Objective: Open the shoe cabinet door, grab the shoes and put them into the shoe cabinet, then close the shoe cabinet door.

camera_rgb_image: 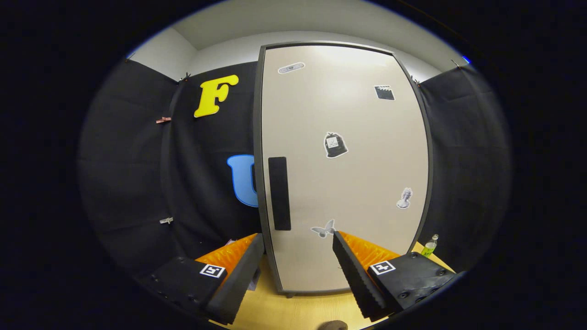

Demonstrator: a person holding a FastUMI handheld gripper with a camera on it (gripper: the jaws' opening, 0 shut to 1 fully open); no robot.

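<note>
The shoe cabinet (344, 174) stands upright straight ahead, tall and beige with a dark frame. Its door is shut and carries a dark vertical handle (279, 193) near its left edge, plus several small stickers. My gripper (298, 240) is open, its two fingers spread wide and nothing held between them. The lower part of the door and the bottom of the handle sit just beyond the fingers. A small dark rounded thing (333, 325) lies on the floor below the fingers; I cannot tell what it is.
A wooden floor (293, 307) runs from under the fingers to the cabinet's base. A small bottle with a green label (429, 246) stands on the floor to the right of the cabinet. Black cloth walls close in on both sides.
</note>
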